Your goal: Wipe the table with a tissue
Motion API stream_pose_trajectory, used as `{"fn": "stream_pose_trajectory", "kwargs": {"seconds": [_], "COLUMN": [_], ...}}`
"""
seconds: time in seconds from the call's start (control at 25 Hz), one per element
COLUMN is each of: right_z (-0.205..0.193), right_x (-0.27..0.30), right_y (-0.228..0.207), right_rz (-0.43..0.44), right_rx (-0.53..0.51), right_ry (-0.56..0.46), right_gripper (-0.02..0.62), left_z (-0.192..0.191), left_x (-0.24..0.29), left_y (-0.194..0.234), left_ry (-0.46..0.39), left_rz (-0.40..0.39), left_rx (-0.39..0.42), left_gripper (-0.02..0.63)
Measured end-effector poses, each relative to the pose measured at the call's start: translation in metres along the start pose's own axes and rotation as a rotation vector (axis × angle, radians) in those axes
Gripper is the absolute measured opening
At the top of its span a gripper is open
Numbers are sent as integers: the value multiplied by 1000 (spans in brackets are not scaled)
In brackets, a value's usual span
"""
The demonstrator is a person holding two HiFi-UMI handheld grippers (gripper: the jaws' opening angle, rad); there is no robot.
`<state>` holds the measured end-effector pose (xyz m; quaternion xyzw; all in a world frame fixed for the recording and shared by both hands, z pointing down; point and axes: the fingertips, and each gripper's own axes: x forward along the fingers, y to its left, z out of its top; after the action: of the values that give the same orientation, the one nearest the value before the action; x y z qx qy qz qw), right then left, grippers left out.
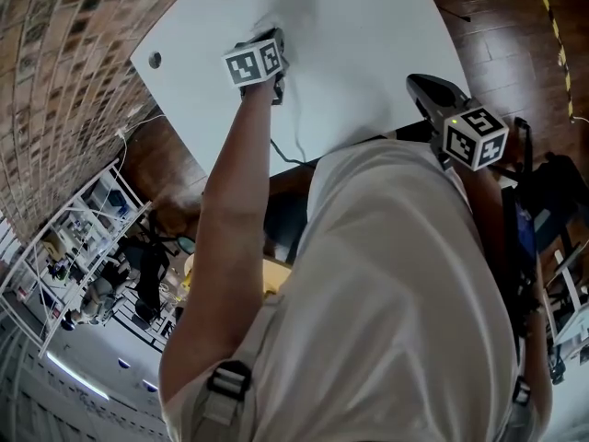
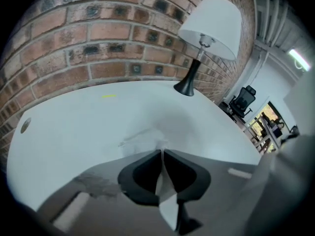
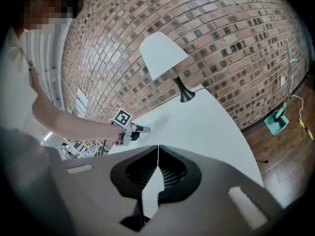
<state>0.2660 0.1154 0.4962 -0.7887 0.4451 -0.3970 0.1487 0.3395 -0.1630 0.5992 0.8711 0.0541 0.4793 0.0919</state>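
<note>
The white table (image 1: 368, 44) fills the top of the head view. My left gripper (image 1: 269, 52) points steeply down onto it, near its left part. In the left gripper view the left gripper (image 2: 162, 152) is shut on a white tissue (image 2: 142, 137), which is bunched against the tabletop just beyond the tips, with a strip showing between the pads. My right gripper (image 1: 433, 90) hangs over the table's near right edge. Its jaws (image 3: 158, 146) are shut with nothing between them. From the right gripper view I see the left gripper (image 3: 127, 126) resting on the table (image 3: 211, 127).
A white-shaded lamp (image 2: 209, 26) with a black base stands at the table's far side against the brick wall (image 3: 221, 38). A cable hole (image 1: 155, 60) is near the table's left corner. A cable (image 1: 296, 141) trails off the near edge. A green dustpan (image 3: 276, 118) stands on the wooden floor.
</note>
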Motion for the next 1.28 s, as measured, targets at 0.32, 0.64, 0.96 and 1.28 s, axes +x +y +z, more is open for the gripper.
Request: {"fn": "stream_pose_trajectory", "kwargs": {"seconds": [0.32, 0.64, 0.96, 1.28], "right_z": [2, 6, 8, 17], "right_x": [4, 8, 19, 15], "right_y": [7, 8, 25, 21], "right_rz": [12, 25, 61, 63], "right_rx": [-7, -27, -65, -88], "right_ry": [-3, -2, 9, 0], "right_gripper": [11, 11, 11, 11], "left_z": [-26, -75, -84, -57], "left_x": [4, -17, -36, -52], "left_y": [-69, -88, -42, 23], "left_ry": [80, 139, 111, -27], "left_rz": [-120, -179, -87, 87], "left_rx": [112, 12, 13, -89], "left_gripper": [21, 21, 21, 21]}}
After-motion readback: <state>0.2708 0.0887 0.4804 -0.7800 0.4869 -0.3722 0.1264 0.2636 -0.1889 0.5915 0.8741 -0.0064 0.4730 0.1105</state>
